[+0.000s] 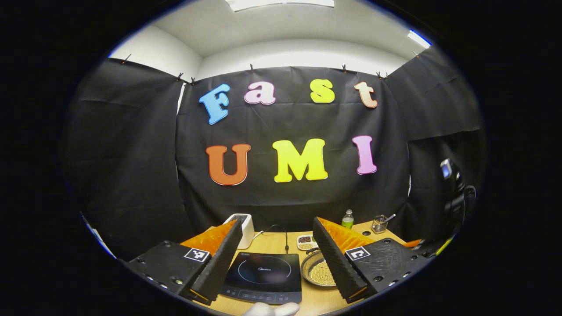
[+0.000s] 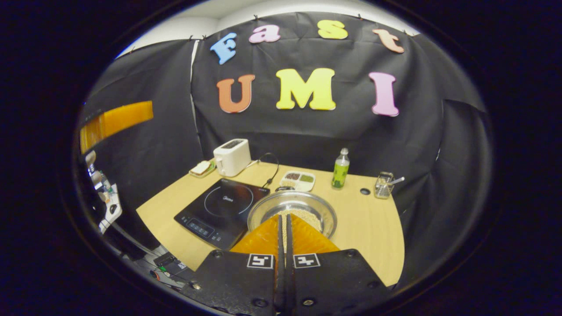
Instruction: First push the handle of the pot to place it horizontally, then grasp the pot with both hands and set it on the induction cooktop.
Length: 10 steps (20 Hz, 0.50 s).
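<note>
Currently the round silver metal pot [image 2: 293, 210], holding pale yellowish grains, sits on the light wooden tabletop [image 2: 373, 228] just right of the flat black induction cooktop [image 2: 221, 205], not on it. In the right gripper view the right gripper [image 2: 284, 230] hangs over the pot's near rim, its two orange-backed black fingers pressed together with only a thin slit between them and nothing held. In the left gripper view the left gripper [image 1: 277, 256] has its fingers spread wide apart, framing the cooktop [image 1: 263, 274] and the left part of the pot [image 1: 317, 271]; it holds nothing. A small dark part at the pot's far rim may be its handle, but that is too small to tell. Farther back on the tabletop stand a white toaster [image 2: 232, 156] at the left, a small divided white tray of grains [image 2: 298, 180], a green plastic bottle [image 2: 340, 169] and a small wire basket with a spoon [image 2: 384, 185] at the right.
</note>
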Motion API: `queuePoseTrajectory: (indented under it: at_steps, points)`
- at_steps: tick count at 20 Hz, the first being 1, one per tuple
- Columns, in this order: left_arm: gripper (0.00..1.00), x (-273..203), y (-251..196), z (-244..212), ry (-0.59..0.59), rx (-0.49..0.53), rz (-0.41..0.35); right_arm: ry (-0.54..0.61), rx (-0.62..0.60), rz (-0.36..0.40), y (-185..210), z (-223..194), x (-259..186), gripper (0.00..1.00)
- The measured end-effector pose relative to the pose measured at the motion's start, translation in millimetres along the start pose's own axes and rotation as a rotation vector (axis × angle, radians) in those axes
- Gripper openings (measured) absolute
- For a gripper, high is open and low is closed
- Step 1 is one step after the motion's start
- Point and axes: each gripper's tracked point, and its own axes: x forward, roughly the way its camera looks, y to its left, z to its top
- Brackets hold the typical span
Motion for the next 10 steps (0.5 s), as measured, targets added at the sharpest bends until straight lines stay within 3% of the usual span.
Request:
queuePoseTrajectory:
  at_steps: [10]
  points:
    - [0.96,-2,17,-6,0.035,0.016,0.116,0.277,-0.067,0.125,26,-119,74,0.04]
